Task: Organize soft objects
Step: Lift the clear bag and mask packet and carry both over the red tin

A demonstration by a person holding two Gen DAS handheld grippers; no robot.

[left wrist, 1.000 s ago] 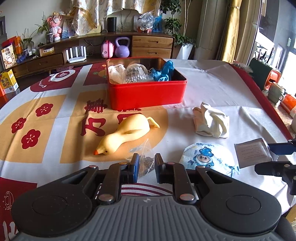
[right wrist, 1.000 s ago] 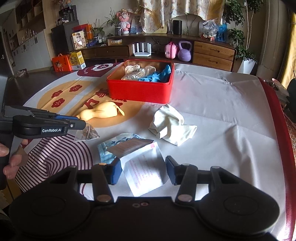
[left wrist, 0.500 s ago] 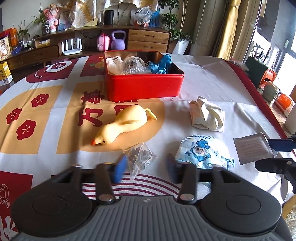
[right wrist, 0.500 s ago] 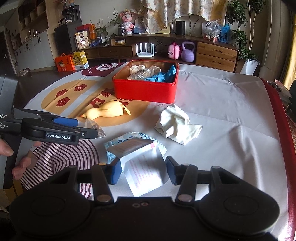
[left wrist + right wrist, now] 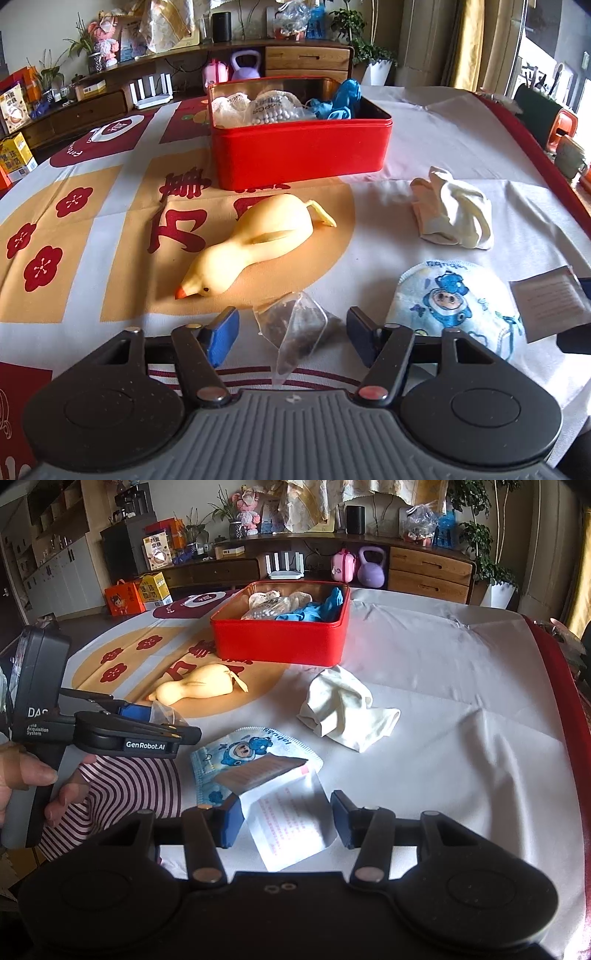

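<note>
On patterned tablecloth (image 5: pixel 443 140) before wooden sideboard (image 5: pixel 306 61), both hand-held grippers part-open, clamping nothing.

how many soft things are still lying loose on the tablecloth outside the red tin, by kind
yellow rubber duck toy: 1
clear plastic pouch of dark bits: 1
blue cartoon-print face mask: 1
crumpled cream cloth: 1
flat white paper sachet: 1
total: 5

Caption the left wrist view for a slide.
Left gripper, jaws open, straddles a clear plastic pouch beside a yellow rubber duck and a half-filled red tin.
</note>
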